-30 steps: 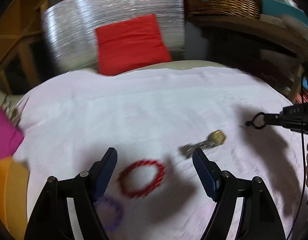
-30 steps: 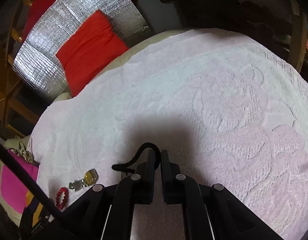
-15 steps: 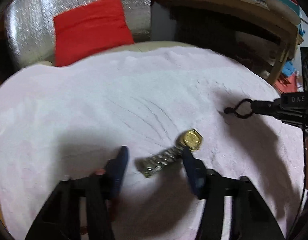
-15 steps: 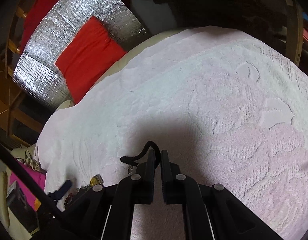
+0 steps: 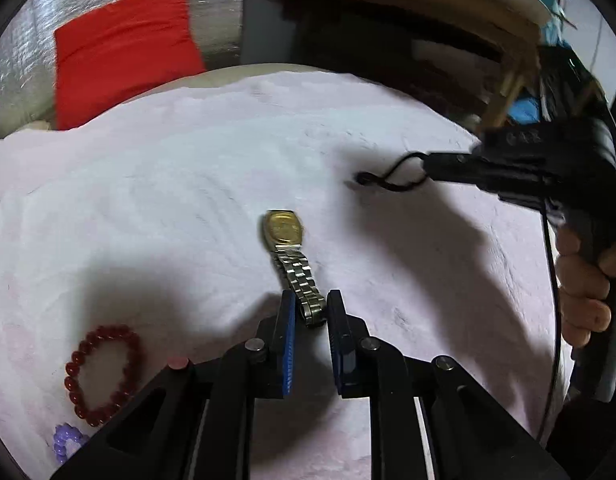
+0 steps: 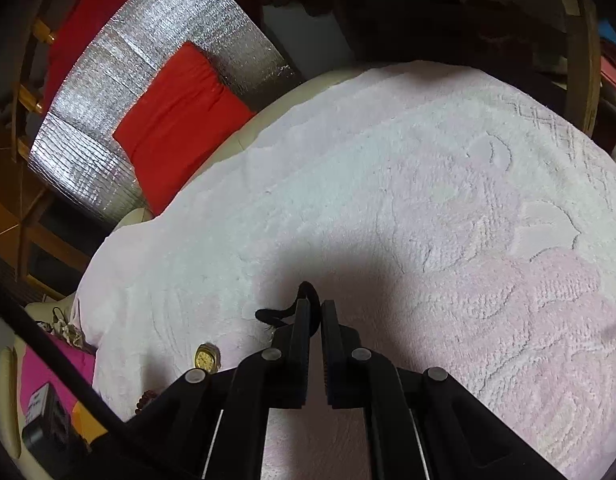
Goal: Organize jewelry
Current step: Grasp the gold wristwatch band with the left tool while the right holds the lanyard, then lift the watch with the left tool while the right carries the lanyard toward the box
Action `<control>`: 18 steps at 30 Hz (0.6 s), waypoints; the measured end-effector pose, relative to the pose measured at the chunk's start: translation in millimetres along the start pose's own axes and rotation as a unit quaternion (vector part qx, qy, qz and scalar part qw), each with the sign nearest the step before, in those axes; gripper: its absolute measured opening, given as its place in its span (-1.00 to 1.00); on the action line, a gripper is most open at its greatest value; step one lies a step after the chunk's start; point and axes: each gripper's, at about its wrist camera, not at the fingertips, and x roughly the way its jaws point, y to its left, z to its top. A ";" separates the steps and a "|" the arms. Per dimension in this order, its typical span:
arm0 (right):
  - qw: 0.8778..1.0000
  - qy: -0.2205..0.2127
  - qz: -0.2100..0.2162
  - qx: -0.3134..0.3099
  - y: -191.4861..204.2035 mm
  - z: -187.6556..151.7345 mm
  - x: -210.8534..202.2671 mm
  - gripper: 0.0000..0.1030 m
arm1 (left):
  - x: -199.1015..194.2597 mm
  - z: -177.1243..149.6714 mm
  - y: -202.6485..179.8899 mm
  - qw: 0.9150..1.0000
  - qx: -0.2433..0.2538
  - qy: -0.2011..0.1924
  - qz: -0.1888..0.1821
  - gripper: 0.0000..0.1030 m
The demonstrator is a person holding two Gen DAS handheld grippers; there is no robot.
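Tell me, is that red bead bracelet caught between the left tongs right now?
No. The red bead bracelet lies loose on the towel, off to the side of the left tongs, which close around the watch band instead.

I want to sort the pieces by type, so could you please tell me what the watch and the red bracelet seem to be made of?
Watch: probably metal, with a shiny gold-toned case and a glinting, silvery link band.
Red bracelet: round, glossy dark-red beads, possibly glass, stone or plastic; the look leaves that open.

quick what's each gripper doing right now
left gripper: closing around the watch band, grip unclear
right gripper: shut on a black cord
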 end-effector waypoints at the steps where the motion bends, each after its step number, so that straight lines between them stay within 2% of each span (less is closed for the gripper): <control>1: 1.000 0.001 0.001 0.000 0.1 -0.4 -0.1 -0.88 | 1.6 -0.2 -3.2 1.000 0.006 0.001 0.016 -0.65; 2: 1.000 0.001 0.001 -0.001 0.6 -0.9 -0.3 -0.88 | 3.7 -0.2 -5.4 1.000 0.009 0.003 0.025 -0.57; 4: 1.000 0.004 0.001 -0.004 1.2 -1.7 0.2 -0.88 | 3.0 0.9 -5.5 1.000 0.005 -0.002 0.027 -0.26; 5: 1.000 0.005 0.000 -0.006 1.5 -1.8 0.5 -0.88 | 3.7 1.5 -7.2 0.999 0.001 -0.003 0.044 0.24; 6: 1.000 0.008 -0.003 -0.005 1.5 -1.8 0.9 -0.88 | 4.8 2.0 -8.0 0.998 0.001 -0.006 0.062 0.52; 7: 1.000 0.009 -0.004 -0.006 0.4 -1.5 1.6 -0.88 | 6.6 2.0 -11.0 0.997 0.005 -0.011 0.074 0.51; 9: 1.000 0.013 -0.005 -0.001 -3.0 -0.6 4.3 -0.88 | 14.2 2.2 -11.7 0.997 0.005 -0.004 0.072 0.51; 10: 1.000 0.015 -0.006 0.000 -4.5 -0.5 5.9 -0.88 | 16.6 1.4 -9.8 0.997 -0.002 -0.006 0.073 0.50; 11: 1.000 0.018 -0.007 0.002 -6.4 -0.1 7.4 -0.88 | 15.6 1.7 -8.5 0.997 -0.004 -0.014 0.071 0.34; 12: 1.000 0.020 -0.008 0.004 -8.2 0.5 8.8 -0.88 | 14.5 2.8 -8.8 0.997 -0.001 -0.017 0.071 -0.03; 13: 1.000 0.021 -0.008 0.005 -9.2 1.0 9.3 -0.88 | 12.7 4.7 -8.2 0.997 -0.001 -0.021 0.068 -0.23; 14: 1.000 0.021 -0.009 0.005 -9.7 1.6 9.5 -0.88 | 11.3 6.7 -6.2 0.998 -0.007 -0.022 0.058 -0.53; 15: 1.000 0.021 -0.010 0.004 -10.0 1.9 9.3 -0.88 | 11.0 7.4 -3.6 0.998 -0.012 -0.024 0.057 -0.65; 18: 1.000 0.018 -0.010 0.003 -9.5 1.9 8.1 -0.88 | 8.6 5.9 -0.7 0.998 -0.025 -0.025 0.054 -0.72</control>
